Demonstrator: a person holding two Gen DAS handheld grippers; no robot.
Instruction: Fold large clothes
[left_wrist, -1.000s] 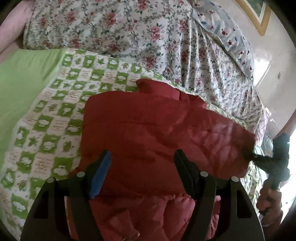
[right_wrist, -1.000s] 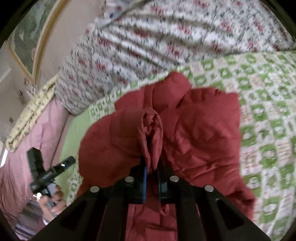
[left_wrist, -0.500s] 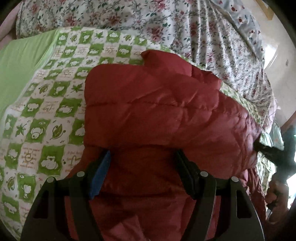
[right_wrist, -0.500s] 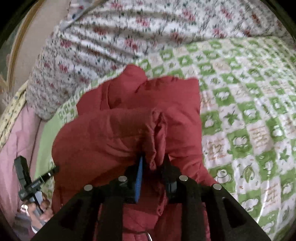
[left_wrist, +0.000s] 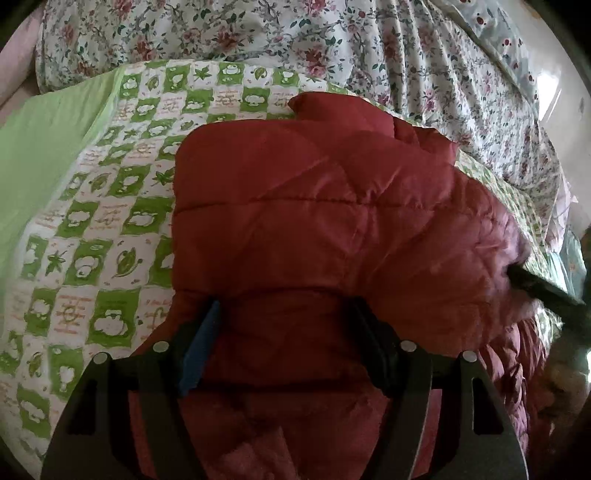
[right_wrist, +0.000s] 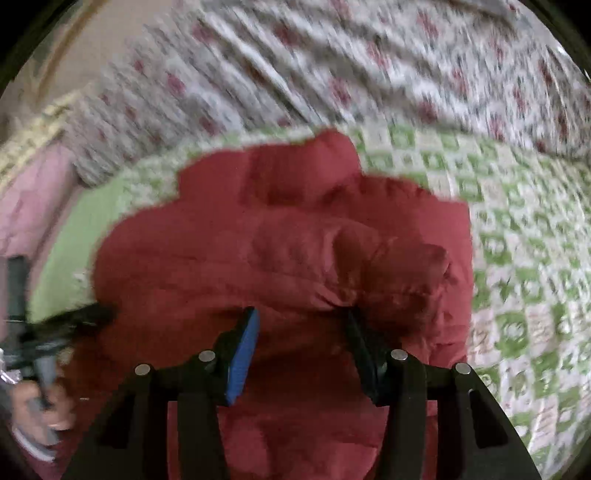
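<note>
A red quilted puffer jacket (left_wrist: 314, 221) lies folded over itself on a green-and-white checked bed cover (left_wrist: 92, 236). My left gripper (left_wrist: 284, 314) is open, its fingers spread against the near edge of the folded jacket. My right gripper (right_wrist: 301, 317) is open too, fingers apart at the jacket's (right_wrist: 295, 251) near edge, with a bunched fold just beyond its right finger. The right wrist view is blurred by motion. Each gripper shows at the edge of the other's view: the right one at the jacket's right edge (left_wrist: 546, 291), the left one at its left edge (right_wrist: 74, 317).
A floral duvet (left_wrist: 332, 48) is heaped along the far side of the bed. A plain green sheet (left_wrist: 40, 147) lies to the left. A pink cover (right_wrist: 33, 199) and a wall are at the far left of the right wrist view.
My right gripper has opened and let go of the jacket fold it was pinching. The upper layer of the jacket has come down flatter over the lower part. My left gripper stayed open.
</note>
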